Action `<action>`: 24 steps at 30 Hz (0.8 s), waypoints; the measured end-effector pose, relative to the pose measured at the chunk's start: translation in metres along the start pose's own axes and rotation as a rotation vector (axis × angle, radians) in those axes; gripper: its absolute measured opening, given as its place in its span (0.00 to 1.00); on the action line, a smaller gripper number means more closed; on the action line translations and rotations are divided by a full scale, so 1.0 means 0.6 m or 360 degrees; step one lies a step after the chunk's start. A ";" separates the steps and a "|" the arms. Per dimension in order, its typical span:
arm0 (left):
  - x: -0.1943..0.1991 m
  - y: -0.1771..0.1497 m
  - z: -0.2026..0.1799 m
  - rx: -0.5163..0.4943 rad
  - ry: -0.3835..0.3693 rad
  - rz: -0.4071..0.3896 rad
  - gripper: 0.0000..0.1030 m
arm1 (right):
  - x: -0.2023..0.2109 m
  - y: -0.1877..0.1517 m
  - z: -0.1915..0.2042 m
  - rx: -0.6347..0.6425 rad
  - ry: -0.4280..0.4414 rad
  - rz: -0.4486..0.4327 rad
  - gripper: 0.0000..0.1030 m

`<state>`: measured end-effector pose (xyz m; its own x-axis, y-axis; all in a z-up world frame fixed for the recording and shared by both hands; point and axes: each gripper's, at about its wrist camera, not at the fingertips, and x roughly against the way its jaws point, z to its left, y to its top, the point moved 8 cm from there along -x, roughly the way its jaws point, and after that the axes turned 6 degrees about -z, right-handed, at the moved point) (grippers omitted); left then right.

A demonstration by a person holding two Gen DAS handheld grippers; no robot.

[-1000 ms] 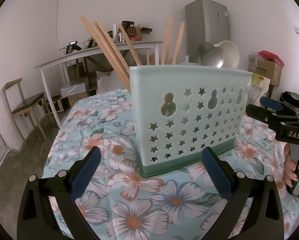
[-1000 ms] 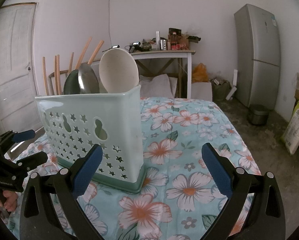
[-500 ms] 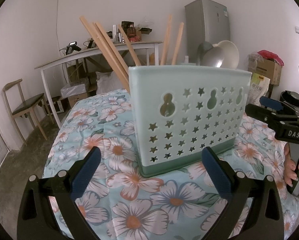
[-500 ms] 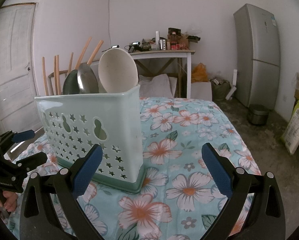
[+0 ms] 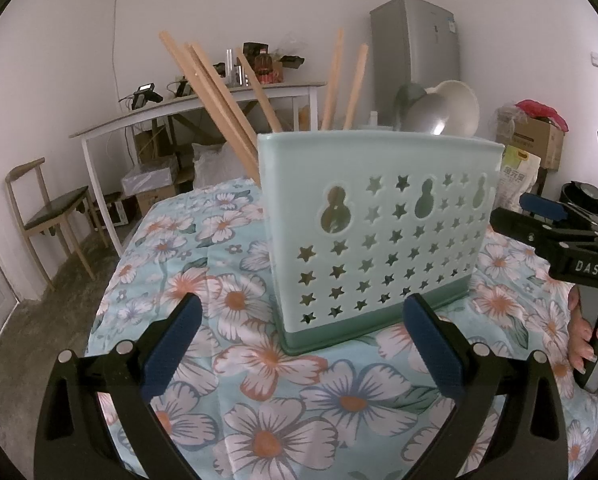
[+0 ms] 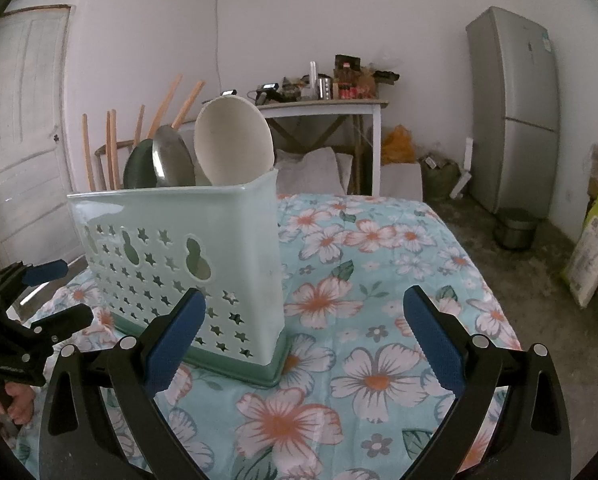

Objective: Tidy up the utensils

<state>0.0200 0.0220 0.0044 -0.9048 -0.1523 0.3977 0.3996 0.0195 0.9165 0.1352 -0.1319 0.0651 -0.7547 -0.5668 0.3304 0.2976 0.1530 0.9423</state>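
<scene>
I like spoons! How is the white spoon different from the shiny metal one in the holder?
The white spoon has a matte bowl; the metal spoon is shiny and mirror-like. The white spoon's bowl looks bigger and stands at the holder's end corner; the metal spoon sits further in, beside it. Both stand bowl-up in the same green holder, handles hidden inside.

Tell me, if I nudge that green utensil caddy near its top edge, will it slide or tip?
The utensil caddy looks tall on a narrow base, so it probably tips before it slides. The floral cloth under it likely grips and bunches. The chopsticks and ladles standing above the rim may raise its balance.
</scene>
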 end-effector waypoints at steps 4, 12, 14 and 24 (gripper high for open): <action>-0.002 -0.002 0.002 0.0005 -0.0003 0.0006 0.96 | 0.006 0.002 -0.005 0.0002 -0.0007 -0.0011 0.93; 0.004 -0.002 0.002 0.0002 0.0003 -0.0010 0.96 | 0.008 0.002 -0.004 0.0005 -0.0008 -0.0010 0.93; 0.003 -0.002 0.004 0.0013 -0.0001 -0.0006 0.96 | 0.007 0.002 -0.004 0.0002 -0.0007 -0.0012 0.93; -0.002 -0.002 0.010 0.0037 0.0006 0.0021 0.96 | 0.012 0.005 0.003 0.0026 -0.0009 -0.0030 0.93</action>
<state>0.0199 0.0282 0.0028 -0.8989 -0.1560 0.4095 0.4077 0.0446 0.9120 0.1298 -0.1342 0.0701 -0.7635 -0.5650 0.3128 0.2738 0.1555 0.9491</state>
